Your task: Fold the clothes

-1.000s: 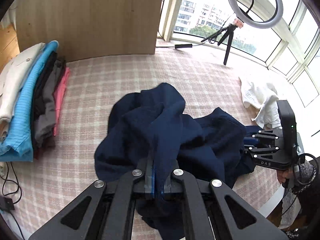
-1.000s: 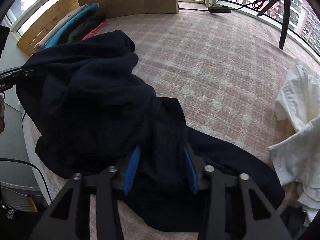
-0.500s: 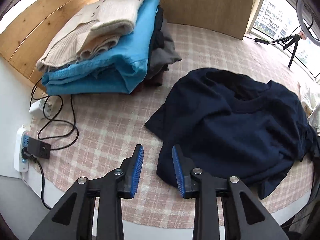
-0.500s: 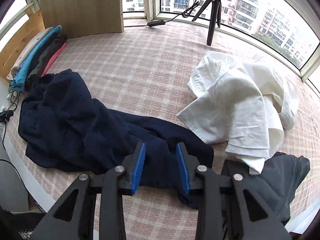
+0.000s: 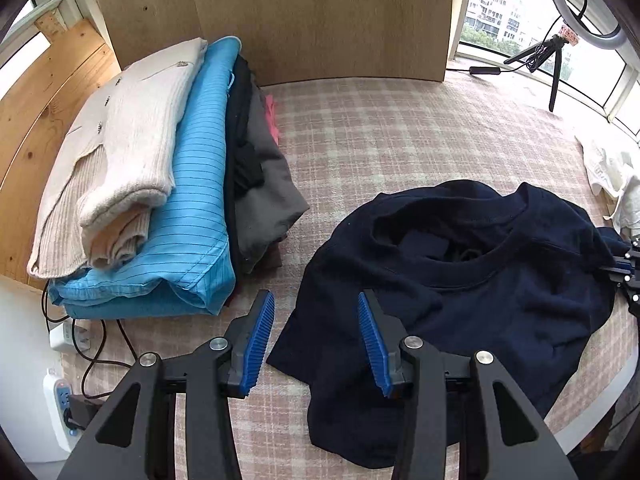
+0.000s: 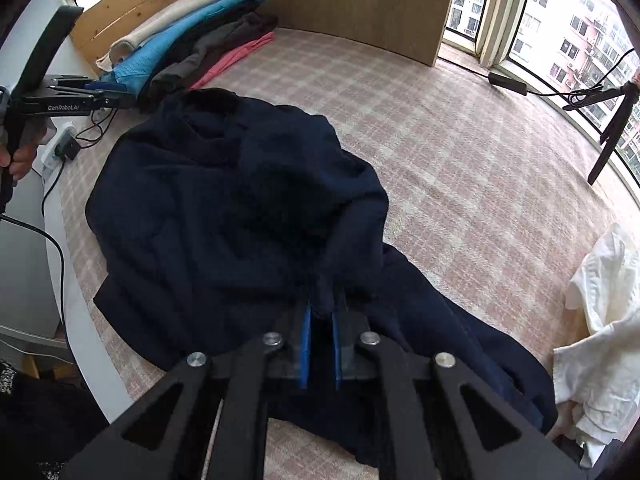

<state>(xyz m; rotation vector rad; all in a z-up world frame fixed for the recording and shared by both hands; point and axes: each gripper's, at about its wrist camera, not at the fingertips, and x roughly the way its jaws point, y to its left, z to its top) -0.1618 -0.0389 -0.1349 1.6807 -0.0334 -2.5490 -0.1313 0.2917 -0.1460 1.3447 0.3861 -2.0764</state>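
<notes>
A navy sweatshirt (image 5: pixel 480 280) lies crumpled on the pink checked table cover (image 5: pixel 380 140), neck opening facing up. My left gripper (image 5: pixel 315 299) hovers over its near left corner; the jaws are opening, and the blue pads (image 5: pixel 260 340) touch no cloth. In the right wrist view, my right gripper (image 6: pixel 320 312) is closing and is shut on a raised fold of the sweatshirt (image 6: pixel 220 220). The left gripper (image 6: pixel 92 96), held by a hand, shows at the far left there. The right gripper (image 5: pixel 624 276) shows at the right edge of the left wrist view.
A stack of folded clothes (image 5: pixel 160 200) sits left of the sweatshirt against a wooden board (image 5: pixel 280 20). A crumpled white garment (image 6: pixel 600 320) lies to the right. A power strip (image 5: pixel 60 404) with cables sits beyond the table's left edge. A tripod (image 6: pixel 612 128) stands by the windows.
The left gripper let go of the navy cloth, swung left toward the stack and opened wider. The right gripper opened, then shut again on a fold of the sweatshirt.
</notes>
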